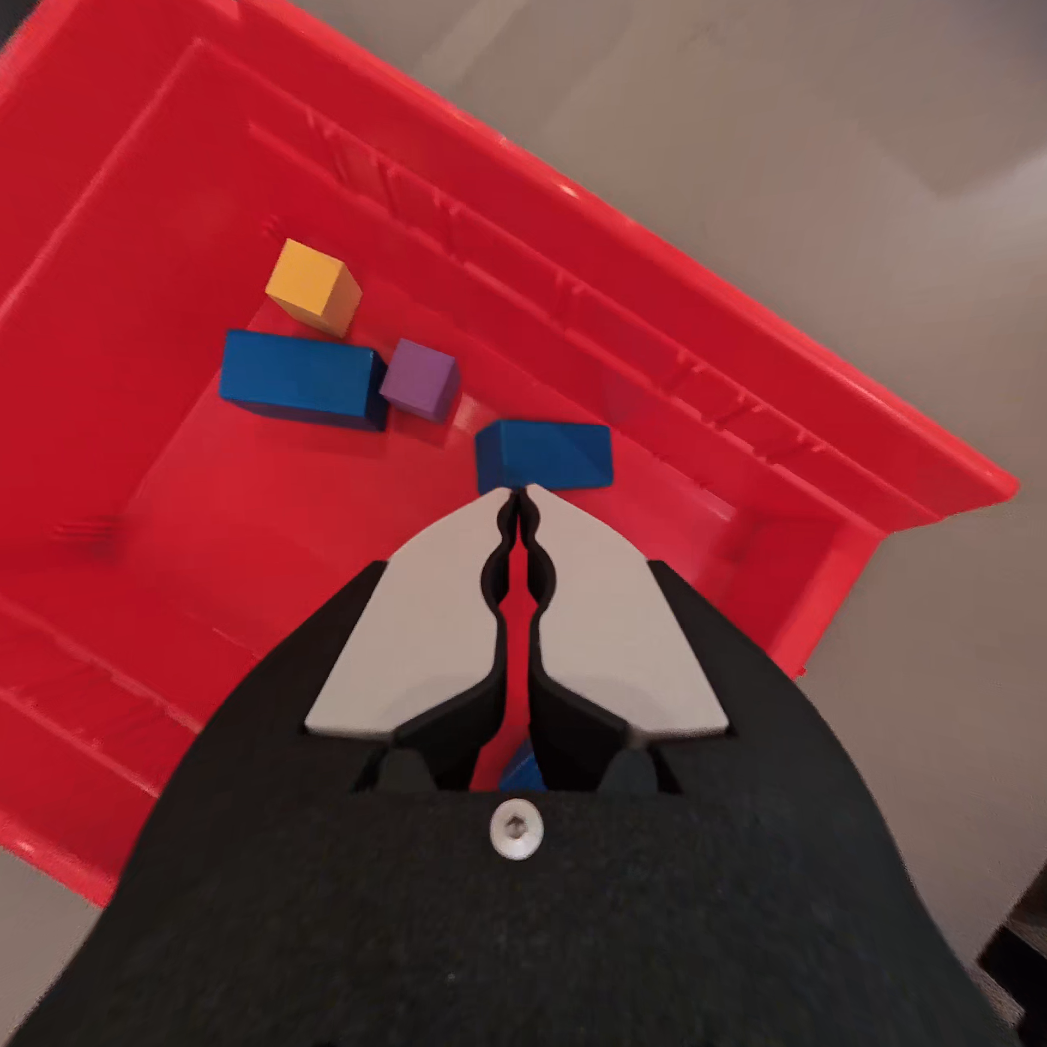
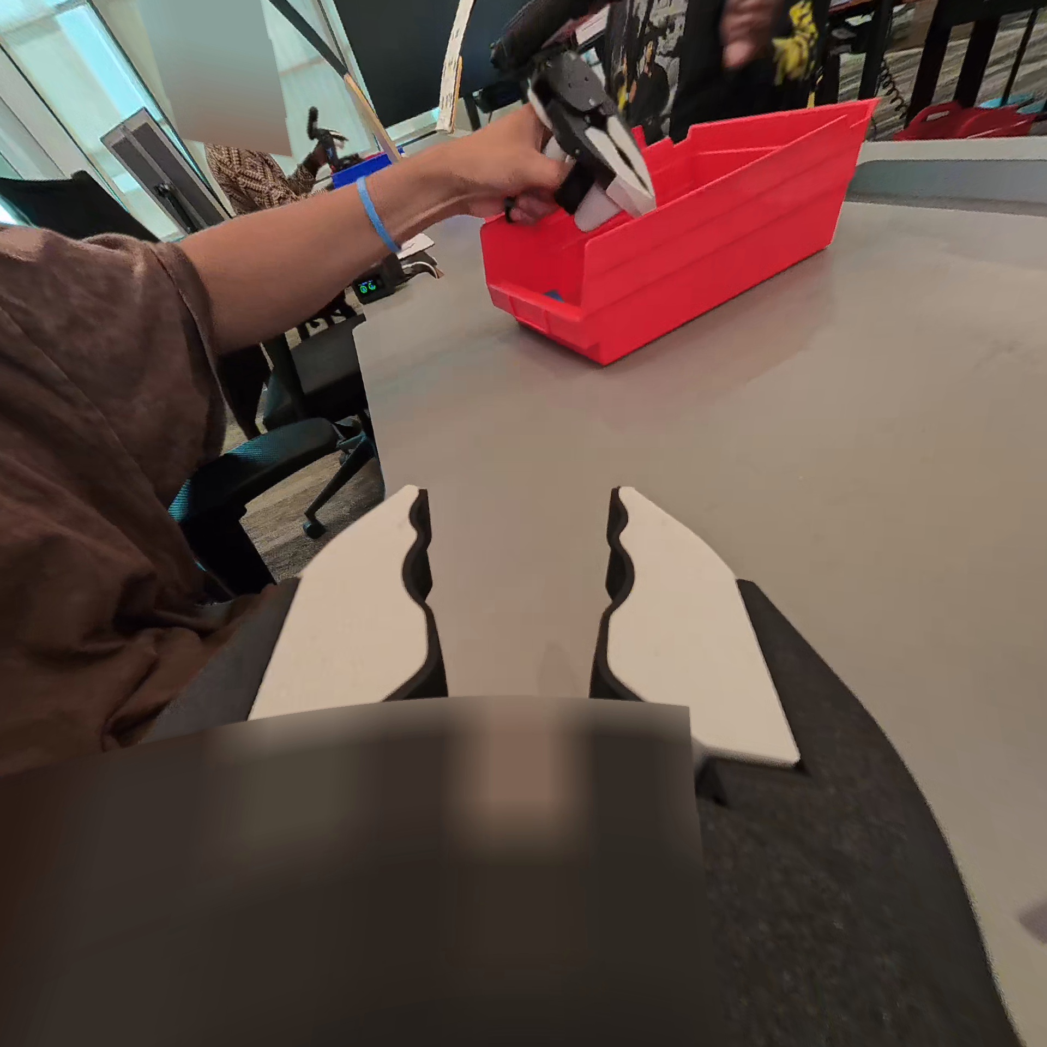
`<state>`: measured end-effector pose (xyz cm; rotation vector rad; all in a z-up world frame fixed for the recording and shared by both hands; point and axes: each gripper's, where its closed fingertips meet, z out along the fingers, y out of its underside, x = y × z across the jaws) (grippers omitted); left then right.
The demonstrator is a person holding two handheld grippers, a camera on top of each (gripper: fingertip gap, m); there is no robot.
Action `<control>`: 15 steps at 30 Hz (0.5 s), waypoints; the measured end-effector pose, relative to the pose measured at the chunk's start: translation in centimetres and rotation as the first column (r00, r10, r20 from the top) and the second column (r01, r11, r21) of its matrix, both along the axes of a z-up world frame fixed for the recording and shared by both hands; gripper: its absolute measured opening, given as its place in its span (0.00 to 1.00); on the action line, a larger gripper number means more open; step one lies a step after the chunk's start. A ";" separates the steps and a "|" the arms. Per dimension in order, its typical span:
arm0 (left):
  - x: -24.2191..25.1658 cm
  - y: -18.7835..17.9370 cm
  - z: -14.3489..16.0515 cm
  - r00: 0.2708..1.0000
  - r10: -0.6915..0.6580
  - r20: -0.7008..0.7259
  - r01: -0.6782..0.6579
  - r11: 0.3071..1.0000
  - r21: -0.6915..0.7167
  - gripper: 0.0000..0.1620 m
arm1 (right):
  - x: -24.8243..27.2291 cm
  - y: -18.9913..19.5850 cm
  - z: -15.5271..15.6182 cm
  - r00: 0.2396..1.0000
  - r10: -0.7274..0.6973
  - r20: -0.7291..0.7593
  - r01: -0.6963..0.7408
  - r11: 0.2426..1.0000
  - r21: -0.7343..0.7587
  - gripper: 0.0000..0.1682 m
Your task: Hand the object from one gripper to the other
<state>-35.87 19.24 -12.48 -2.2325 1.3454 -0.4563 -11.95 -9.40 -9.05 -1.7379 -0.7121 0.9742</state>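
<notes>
In the left wrist view a red bin (image 1: 170, 510) holds an orange cube (image 1: 311, 286), a long blue block (image 1: 297, 377), a purple cube (image 1: 419, 379) and a shorter blue block (image 1: 544, 462). My left gripper (image 1: 518, 494) is shut and empty, its tips just in front of the shorter blue block. Another blue piece (image 1: 521, 773) shows through the gap low between the fingers. In the right wrist view my right gripper (image 2: 518, 501) is open and empty over the grey table (image 2: 736, 453). The left gripper (image 2: 640, 190) points down into the red bin (image 2: 680, 272) there.
The bin stands at the table's far left, near its edge. A person's arm (image 2: 317, 243) with a blue wristband reaches across to the bin. Office chairs (image 2: 272, 470) stand left of the table. Another person (image 2: 708, 56) stands behind the bin.
</notes>
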 end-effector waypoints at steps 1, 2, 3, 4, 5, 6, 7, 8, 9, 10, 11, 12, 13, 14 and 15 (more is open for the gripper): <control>0.0 -0.4 -0.2 1.000 -0.009 -0.009 0.009 1.000 0.000 0.00 | -0.1 0.1 -0.1 1.000 0.002 0.000 -0.002 1.000 -0.003 0.36; 0.0 -0.7 -0.4 0.999 -0.023 -0.030 0.024 1.000 0.015 0.00 | -0.3 0.2 -0.2 1.000 0.005 0.004 -0.005 1.000 -0.006 0.36; 0.1 -0.8 -0.7 0.997 -0.045 -0.063 0.047 0.998 0.032 0.03 | -0.5 0.1 -0.4 1.000 0.008 0.014 -0.008 1.000 -0.006 0.36; 0.3 -1.0 -1.0 0.991 -0.086 -0.102 0.092 0.995 0.049 0.10 | -0.6 0.1 -0.6 1.000 0.010 0.028 -0.009 1.000 -0.003 0.35; 0.4 -1.1 -1.4 0.979 -0.140 -0.150 0.152 0.986 0.073 0.13 | -0.7 -0.1 -0.9 0.999 0.011 0.044 -0.012 1.000 0.002 0.35; 0.6 -1.0 -1.7 0.961 -0.191 -0.198 0.215 0.971 0.107 0.16 | -0.8 -0.3 -1.1 0.998 0.016 0.063 -0.016 1.000 0.009 0.35; 0.8 -0.8 -2.0 0.941 -0.234 -0.244 0.274 0.951 0.142 0.24 | -0.9 -0.4 -1.4 0.996 0.020 0.081 -0.021 1.000 0.015 0.35; 1.0 -0.5 -2.4 0.917 -0.274 -0.289 0.329 0.930 0.165 0.34 | -0.9 -0.6 -1.6 0.995 0.022 0.098 -0.024 0.999 0.020 0.35; 1.1 -0.3 -2.7 0.889 -0.311 -0.336 0.385 0.906 0.179 0.40 | -0.9 -0.7 -1.9 0.993 0.023 0.113 -0.026 0.999 0.024 0.35; 1.2 -0.1 -3.1 0.860 -0.351 -0.371 0.439 0.879 0.185 0.37 | -0.9 -0.8 -2.0 0.992 0.024 0.122 -0.027 0.999 0.027 0.35; 1.3 0.0 -3.5 0.827 -0.391 -0.404 0.492 0.851 0.183 0.35 | -0.9 -0.9 -2.2 0.992 0.026 0.126 -0.029 0.999 0.026 0.35; 1.4 0.2 -3.8 0.798 -0.418 -0.434 0.534 0.824 0.190 0.36 | -0.9 -1.0 -2.3 0.992 0.030 0.126 -0.033 0.999 0.022 0.35; 1.6 0.3 -3.9 0.773 -0.447 -0.450 0.574 0.796 0.195 0.35 | -0.8 -1.0 -2.4 0.992 0.033 0.123 -0.036 0.999 0.017 0.35; 1.9 0.4 -4.0 0.750 -0.473 -0.462 0.608 0.767 0.203 0.36 | -0.7 -1.0 -2.5 0.992 0.036 0.121 -0.037 0.999 0.010 0.35; 2.1 0.6 -4.1 0.727 -0.494 -0.477 0.639 0.741 0.206 0.35 | -0.7 -1.0 -2.6 0.992 0.036 0.119 -0.037 0.999 0.004 0.35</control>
